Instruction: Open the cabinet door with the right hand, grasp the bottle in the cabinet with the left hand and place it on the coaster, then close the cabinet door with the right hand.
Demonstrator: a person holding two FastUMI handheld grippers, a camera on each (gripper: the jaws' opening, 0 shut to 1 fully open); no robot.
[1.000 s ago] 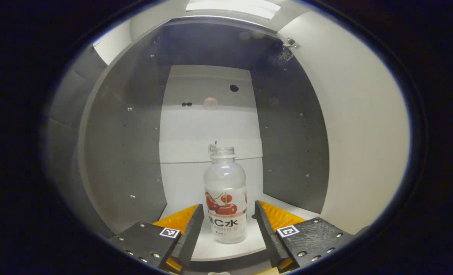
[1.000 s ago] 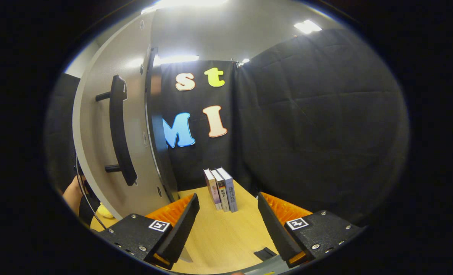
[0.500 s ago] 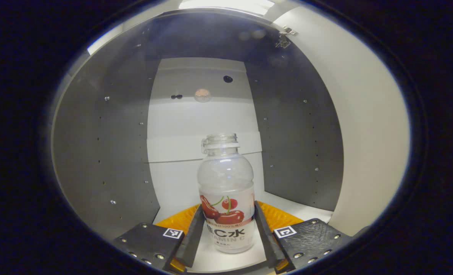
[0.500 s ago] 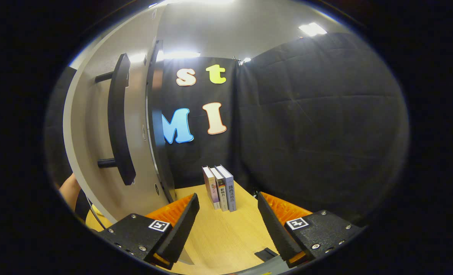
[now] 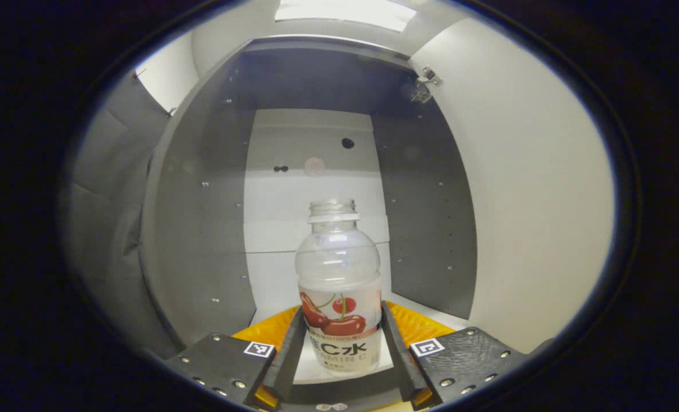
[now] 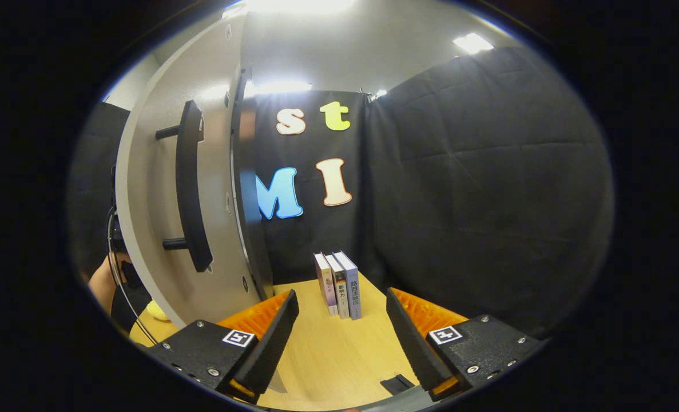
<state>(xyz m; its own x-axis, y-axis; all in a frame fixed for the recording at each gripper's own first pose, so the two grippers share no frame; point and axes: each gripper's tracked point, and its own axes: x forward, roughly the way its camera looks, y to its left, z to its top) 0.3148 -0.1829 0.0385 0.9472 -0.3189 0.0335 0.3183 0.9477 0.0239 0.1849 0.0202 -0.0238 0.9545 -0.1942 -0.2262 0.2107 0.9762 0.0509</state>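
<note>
A clear, capless bottle (image 5: pixel 339 269) with a cherry label stands upright between the fingers of my left gripper (image 5: pixel 342 320), which is shut on its lower body. Its base hangs at the front edge of the white cabinet floor (image 5: pixel 316 372). The grey-walled cabinet (image 5: pixel 202 229) is open ahead, and its door (image 5: pixel 533 200) swings out on the right. In the right gripper view the same door (image 6: pixel 150 229) with its black bar handle (image 6: pixel 190 189) stands to the left. My right gripper (image 6: pixel 339 300) is open over the wooden table (image 6: pixel 328 355), apart from the handle.
Three books (image 6: pixel 342 283) stand upright on the table by the black cloth wall. A small black object (image 6: pixel 399 382) lies near my right fingers. A person's hand (image 6: pixel 102 280) and a yellow thing (image 6: pixel 157 311) show past the door's lower left edge.
My left gripper moved in around the bottle, shut on it, then drew back toward the cabinet's front with it. The right gripper only shifted slightly and stays open.
</note>
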